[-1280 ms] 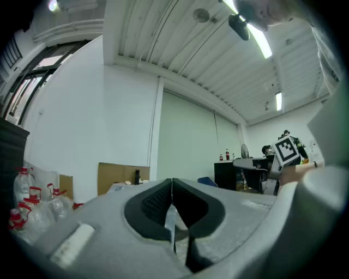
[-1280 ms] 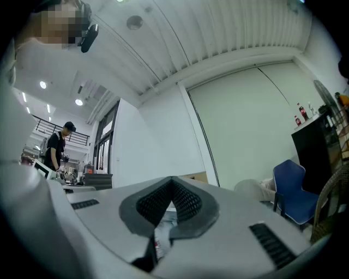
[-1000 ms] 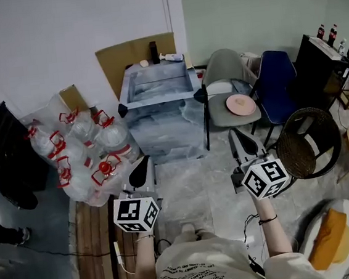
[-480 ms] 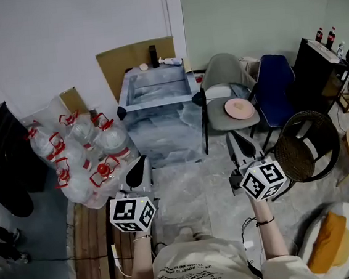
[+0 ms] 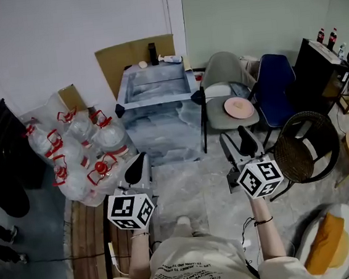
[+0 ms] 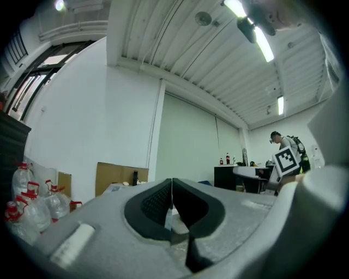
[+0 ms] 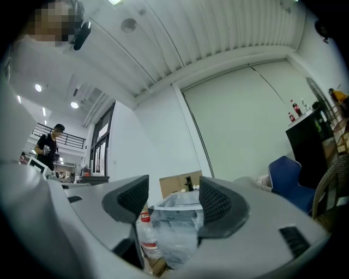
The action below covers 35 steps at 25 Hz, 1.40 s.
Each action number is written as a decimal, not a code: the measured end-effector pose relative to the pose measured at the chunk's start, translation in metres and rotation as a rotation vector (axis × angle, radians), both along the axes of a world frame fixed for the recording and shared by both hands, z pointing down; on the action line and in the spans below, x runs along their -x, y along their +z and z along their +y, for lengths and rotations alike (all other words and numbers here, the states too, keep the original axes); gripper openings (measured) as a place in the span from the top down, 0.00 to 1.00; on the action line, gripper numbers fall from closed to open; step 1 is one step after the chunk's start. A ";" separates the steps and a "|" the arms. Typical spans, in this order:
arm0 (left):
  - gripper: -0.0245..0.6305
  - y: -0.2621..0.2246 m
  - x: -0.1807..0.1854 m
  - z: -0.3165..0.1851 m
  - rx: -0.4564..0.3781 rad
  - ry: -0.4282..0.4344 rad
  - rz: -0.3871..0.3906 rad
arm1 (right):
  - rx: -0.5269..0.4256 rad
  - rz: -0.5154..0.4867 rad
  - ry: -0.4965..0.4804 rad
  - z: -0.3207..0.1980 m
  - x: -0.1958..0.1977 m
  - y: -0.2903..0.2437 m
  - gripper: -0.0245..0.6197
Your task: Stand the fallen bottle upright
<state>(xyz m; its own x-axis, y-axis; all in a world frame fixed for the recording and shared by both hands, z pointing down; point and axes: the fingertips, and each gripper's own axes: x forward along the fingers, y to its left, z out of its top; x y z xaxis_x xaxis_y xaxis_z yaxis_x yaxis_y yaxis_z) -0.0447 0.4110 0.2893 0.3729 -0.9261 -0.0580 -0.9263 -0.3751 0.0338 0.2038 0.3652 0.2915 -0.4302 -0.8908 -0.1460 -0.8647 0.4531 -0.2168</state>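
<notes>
Pale marble floor (image 5: 186, 187) runs up to a white wall (image 5: 58, 36) across the top of the frame. Against that wall, upper centre, stands a plastic-wrapped table (image 5: 161, 131), with a heap of jugs (image 5: 80, 152) at its left and a grey chair (image 5: 223, 75) at its right. Lower down, well short of the table, the left gripper (image 5: 141, 161) has its jaws pressed together on nothing. The right gripper (image 5: 233, 136) has jaws that have just been opening; they are wide apart and empty. The bottle (image 5: 170, 58), small and pale, lies on its side at the table's far edge.

Bare floor (image 5: 185, 184) lies open ahead, hemmed by water jugs (image 5: 109, 139), wrapped table (image 5: 162, 137) and chairs (image 5: 222, 65).
</notes>
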 end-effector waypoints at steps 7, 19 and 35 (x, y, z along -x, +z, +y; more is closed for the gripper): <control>0.93 0.008 0.002 -0.023 0.019 0.007 0.003 | 0.031 -0.002 -0.003 -0.023 0.003 0.011 0.51; 0.93 0.018 0.031 -0.145 0.037 0.000 0.036 | 0.098 -0.003 -0.026 -0.140 0.025 0.033 0.51; 0.93 0.027 0.059 -0.288 0.068 0.078 0.063 | 0.093 0.060 0.035 -0.269 0.058 0.030 0.51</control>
<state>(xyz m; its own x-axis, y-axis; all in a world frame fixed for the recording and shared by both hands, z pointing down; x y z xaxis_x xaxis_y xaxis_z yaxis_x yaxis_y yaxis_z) -0.1039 0.1232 0.3161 0.4412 -0.8971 -0.0214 -0.8899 -0.4405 0.1189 0.1456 0.0960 0.3212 -0.4039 -0.9141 -0.0374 -0.8924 0.4026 -0.2040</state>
